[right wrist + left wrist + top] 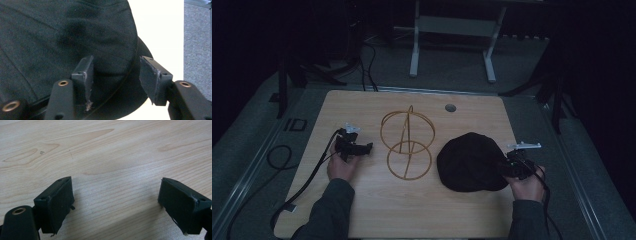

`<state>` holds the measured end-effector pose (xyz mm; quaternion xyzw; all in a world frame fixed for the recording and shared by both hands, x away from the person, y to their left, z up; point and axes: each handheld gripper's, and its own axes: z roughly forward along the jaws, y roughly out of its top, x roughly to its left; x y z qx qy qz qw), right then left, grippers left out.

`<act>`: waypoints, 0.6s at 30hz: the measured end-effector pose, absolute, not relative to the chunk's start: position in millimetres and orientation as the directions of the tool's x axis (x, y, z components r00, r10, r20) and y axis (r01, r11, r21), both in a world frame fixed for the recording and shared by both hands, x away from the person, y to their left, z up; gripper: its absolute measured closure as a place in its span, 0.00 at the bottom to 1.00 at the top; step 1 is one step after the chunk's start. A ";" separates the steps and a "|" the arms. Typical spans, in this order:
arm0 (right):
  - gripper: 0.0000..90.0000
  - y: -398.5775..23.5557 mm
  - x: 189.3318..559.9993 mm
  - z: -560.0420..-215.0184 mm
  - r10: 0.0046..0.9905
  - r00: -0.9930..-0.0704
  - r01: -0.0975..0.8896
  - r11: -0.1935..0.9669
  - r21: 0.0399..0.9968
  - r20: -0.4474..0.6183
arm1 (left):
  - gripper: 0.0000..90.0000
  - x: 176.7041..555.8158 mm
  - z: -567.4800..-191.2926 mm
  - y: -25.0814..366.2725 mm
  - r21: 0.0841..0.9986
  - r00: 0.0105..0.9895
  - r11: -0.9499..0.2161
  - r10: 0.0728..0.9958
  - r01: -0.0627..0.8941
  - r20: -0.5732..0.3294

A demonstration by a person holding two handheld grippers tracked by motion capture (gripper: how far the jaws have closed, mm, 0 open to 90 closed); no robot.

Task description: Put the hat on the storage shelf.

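Jaws of the right gripper (116, 75) stand apart, the black hat's (471, 162) brim between them, unpressed. Left gripper (116, 202) gapes over bare table (112, 152), wire stand (407, 145) beside it.

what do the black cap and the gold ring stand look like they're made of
Black cap: woven cloth, matte; a fine weave and stitched seams show in the right gripper view. Gold ring stand: probably thin metal wire with a shiny brass-like finish; it holds stiff open hoops.

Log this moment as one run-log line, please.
right gripper: open, at black cap brim | left gripper: open, over bare table
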<state>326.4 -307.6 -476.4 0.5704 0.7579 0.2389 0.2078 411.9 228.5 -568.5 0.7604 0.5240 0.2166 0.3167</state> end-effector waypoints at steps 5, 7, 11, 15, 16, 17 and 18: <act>0.57 -305.3 338.0 -482.2 0.971 -0.236 0.807 0.208 0.553 -0.020 | 0.14 411.9 -568.5 228.5 0.708 0.357 -0.250 0.934 0.660 -0.002; 0.57 -305.2 339.3 -483.3 0.973 -0.229 0.811 0.198 0.550 -0.013 | 0.14 411.9 -568.5 228.5 0.708 0.357 -0.250 0.934 0.660 -0.002; 0.59 -305.2 347.2 -487.7 0.983 -0.184 0.844 0.156 0.514 0.003 | 0.14 411.9 -568.5 228.5 0.708 0.357 -0.250 0.934 0.660 -0.003; 0.57 -302.5 357.5 -494.0 0.988 -0.154 0.881 0.138 0.452 -0.001 | 0.14 411.9 -568.5 228.5 0.709 0.357 -0.250 0.934 0.660 -0.003; 0.59 -301.8 360.1 -496.1 0.989 -0.148 0.888 0.131 0.441 0.004 | 0.14 411.9 -568.5 228.5 0.708 0.357 -0.250 0.934 0.660 -0.002; 0.62 -300.8 362.2 -497.6 0.990 -0.144 0.890 0.131 0.437 -0.002 | 0.14 411.9 -568.5 228.5 0.708 0.357 -0.250 0.934 0.660 -0.002; 0.65 -299.5 363.4 -498.2 0.989 -0.145 0.889 0.139 0.437 -0.020 | 0.14 411.9 -568.5 228.5 0.709 0.357 -0.250 0.934 0.660 -0.003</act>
